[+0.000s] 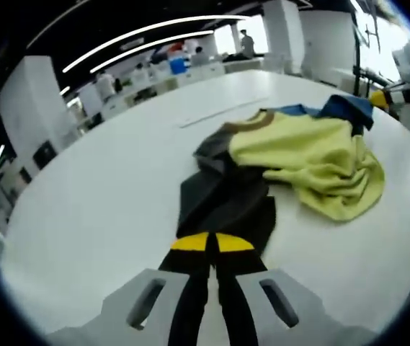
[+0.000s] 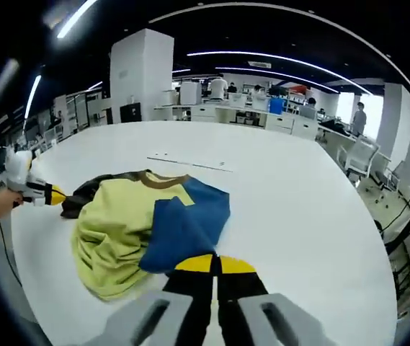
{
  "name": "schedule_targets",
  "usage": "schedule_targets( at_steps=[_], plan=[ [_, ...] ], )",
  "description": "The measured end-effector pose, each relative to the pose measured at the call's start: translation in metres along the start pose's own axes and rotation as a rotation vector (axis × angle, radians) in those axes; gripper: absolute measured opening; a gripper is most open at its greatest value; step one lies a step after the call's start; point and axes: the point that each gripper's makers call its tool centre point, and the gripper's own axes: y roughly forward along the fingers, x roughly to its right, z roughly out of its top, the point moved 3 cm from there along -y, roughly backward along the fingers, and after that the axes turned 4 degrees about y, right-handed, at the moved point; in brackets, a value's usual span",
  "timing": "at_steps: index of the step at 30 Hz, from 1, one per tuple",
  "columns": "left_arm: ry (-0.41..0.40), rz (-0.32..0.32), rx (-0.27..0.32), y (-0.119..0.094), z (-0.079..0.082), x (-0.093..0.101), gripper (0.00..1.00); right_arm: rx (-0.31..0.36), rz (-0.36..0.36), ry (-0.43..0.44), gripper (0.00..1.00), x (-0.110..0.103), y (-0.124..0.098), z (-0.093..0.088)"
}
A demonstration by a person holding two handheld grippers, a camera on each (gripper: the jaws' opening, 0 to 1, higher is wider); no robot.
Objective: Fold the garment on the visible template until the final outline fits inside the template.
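A crumpled garment lies on the white table [image 1: 82,209]. It has a yellow-green body [image 1: 313,155], a dark grey part [image 1: 223,194] and a blue part [image 1: 345,108]. My left gripper [image 1: 212,242] is shut, with its yellow tips on the near edge of the dark grey part. In the right gripper view the same garment shows its yellow-green body [image 2: 114,223] and blue part [image 2: 186,223]. My right gripper [image 2: 215,264] is shut at the blue part's near edge. The left gripper [image 2: 40,192], held by a hand, meets the dark sleeve [image 2: 75,203] at the left.
A thin marked line [image 1: 223,112] crosses the table beyond the garment, seen again as a marked line [image 2: 190,162]. The table edge curves close on the right [image 2: 377,274]. Desks, pillars [image 2: 140,72] and people fill the room behind.
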Motion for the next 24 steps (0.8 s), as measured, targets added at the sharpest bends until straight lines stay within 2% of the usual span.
schedule_targets(
  at_steps=[9,18,24],
  plan=[
    [0.016,0.026,-0.019,-0.003,-0.003,-0.008,0.00,-0.048,-0.125,0.046,0.00,0.050,-0.006,-0.014],
    [0.005,0.049,-0.037,-0.008,-0.011,-0.018,0.00,-0.090,-0.205,0.086,0.00,0.087,-0.012,-0.032],
    [-0.003,0.067,-0.053,-0.012,-0.018,-0.026,0.00,-0.088,-0.270,0.156,0.00,0.115,-0.019,-0.037]
  ],
)
